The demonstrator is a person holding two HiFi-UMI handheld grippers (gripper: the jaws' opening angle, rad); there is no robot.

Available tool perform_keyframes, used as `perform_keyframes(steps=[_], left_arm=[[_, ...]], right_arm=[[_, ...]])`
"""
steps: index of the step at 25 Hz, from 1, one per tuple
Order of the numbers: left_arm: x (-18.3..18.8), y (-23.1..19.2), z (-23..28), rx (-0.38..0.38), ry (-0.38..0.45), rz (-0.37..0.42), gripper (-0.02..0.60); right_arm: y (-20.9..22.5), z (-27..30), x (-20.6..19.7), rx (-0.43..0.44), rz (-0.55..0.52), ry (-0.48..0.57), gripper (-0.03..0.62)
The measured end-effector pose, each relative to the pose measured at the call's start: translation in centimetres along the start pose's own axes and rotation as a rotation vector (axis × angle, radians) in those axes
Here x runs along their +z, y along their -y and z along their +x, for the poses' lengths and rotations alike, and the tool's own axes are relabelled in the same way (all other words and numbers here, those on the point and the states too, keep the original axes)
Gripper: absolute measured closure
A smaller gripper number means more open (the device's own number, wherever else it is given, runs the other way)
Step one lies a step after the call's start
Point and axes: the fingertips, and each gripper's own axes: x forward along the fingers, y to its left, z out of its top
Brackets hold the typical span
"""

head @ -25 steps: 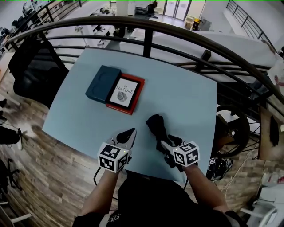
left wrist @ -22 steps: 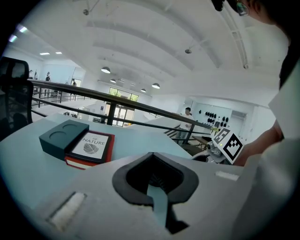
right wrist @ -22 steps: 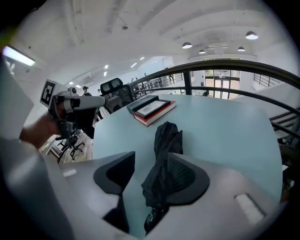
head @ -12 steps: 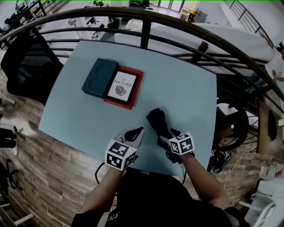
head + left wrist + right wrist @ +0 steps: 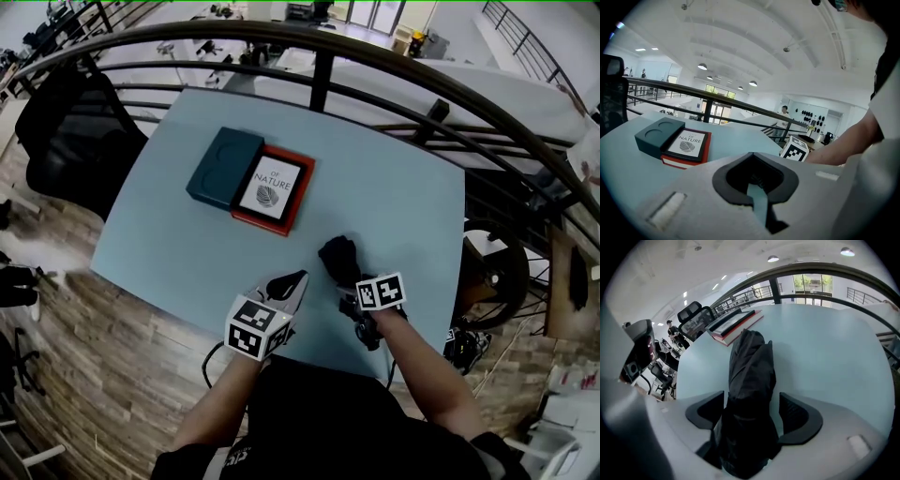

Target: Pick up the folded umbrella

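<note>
The black folded fabric umbrella [image 5: 751,363], loosely straddled by the right gripper's [image 5: 753,416] just-widened jaws, should be clamped squarely across its body; the left gripper's [image 5: 754,180] jaws are found together.

Only legible txt: "OF NATURE", dark caps on the white cover panel of the red-edged book [image 5: 273,190] lying on the desk [image 5: 394,187], w/ a leaf emblem just under the words. Left marker cube [image 5: 253,330] & right marker cube [image 5: 382,292] carry b/w square code patterns.
</note>
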Motion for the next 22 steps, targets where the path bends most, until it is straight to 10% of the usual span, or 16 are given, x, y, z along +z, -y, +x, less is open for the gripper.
perform_keyframes(steps=[22], left_arm=[[-0.2,-1.8,-2.6,-0.022,-0.005,-0.012,0.574]], right_arm=[[-0.4,1.5,-0.4,-0.205,-0.195,-0.046,0.277]])
